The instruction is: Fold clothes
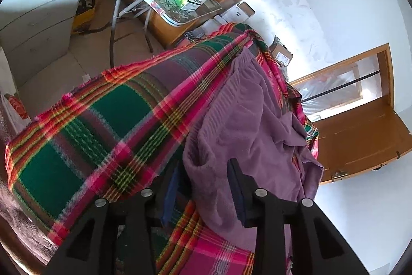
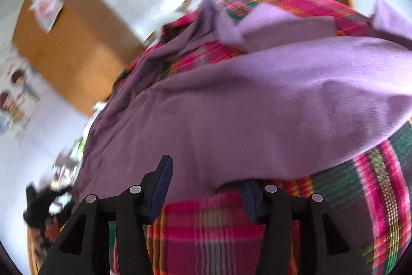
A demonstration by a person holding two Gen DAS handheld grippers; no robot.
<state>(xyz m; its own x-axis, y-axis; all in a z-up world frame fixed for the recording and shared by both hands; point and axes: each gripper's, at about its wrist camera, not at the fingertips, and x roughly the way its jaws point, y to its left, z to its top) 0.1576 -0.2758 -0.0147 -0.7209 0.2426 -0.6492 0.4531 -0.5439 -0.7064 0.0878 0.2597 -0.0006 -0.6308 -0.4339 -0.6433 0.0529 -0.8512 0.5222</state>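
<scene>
Softly rumpled purple fleece garment (image 1: pixel 247 125) on woven plaid blanket (image 1: pixel 103 125), both tongs spread.

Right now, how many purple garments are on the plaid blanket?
1 visible: the purple garment lies crumpled on the plaid blanket, between both open grippers. More may be hidden in its folds.

Left wrist view: tilted, looks along the plaid blanket (image 1: pixel 108 120) from close above, toward a folding table (image 1: pixel 164 4) and a door (image 1: pixel 360 141). Right wrist view: blurred, very close and low over the purple garment (image 2: pixel 244 107), facing a wooden cabinet (image 2: pixel 67 43). Both views share blanket and garment.
</scene>
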